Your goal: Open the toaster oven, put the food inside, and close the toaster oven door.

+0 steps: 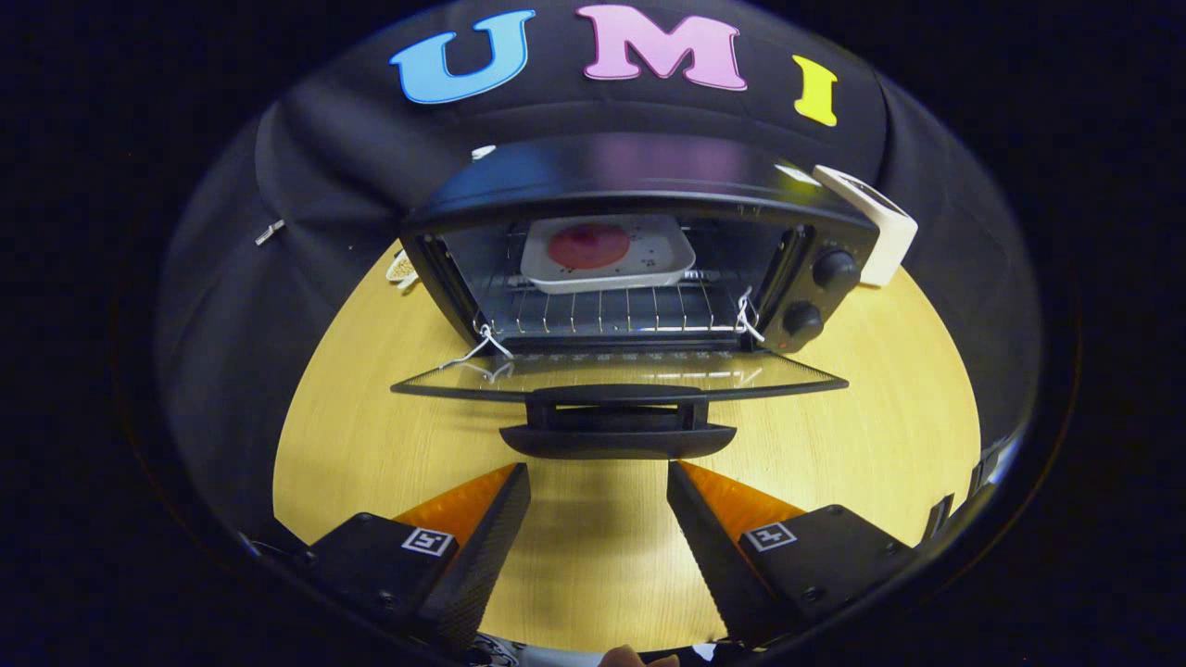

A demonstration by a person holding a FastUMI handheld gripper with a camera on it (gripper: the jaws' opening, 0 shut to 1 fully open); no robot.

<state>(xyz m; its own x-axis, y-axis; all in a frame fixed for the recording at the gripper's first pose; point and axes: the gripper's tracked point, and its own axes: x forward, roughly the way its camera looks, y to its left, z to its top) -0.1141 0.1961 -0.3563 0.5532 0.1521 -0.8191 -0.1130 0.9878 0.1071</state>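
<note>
Gripper view: the gripper [599, 468] hangs low over a pale wooden table [371, 445], its two fingers [491, 519] spread wide apart with nothing between them but bare tabletop. Just ahead of the fingertips, and not touching them, sits the dark handle [617, 435] of the toaster oven's glass door [619, 374], which lies folded down flat toward the gripper. Beyond the door, the black toaster oven [639, 199] stands open, its wire rack [602, 315] exposed. On that rack, well inside the cavity and far ahead of the jaws, rests a white square tray [649, 255] carrying a round reddish piece of food [589, 245]. White strings [482, 347] are tied at both lower corners of the oven mouth, near the door hinges. Two black knobs [820, 296] sit on the panel ahead of the right-hand finger. A white boxy device [878, 222] leans behind the oven at that same side. A fingertip of the person [636, 658] shows behind the gripper.
</note>
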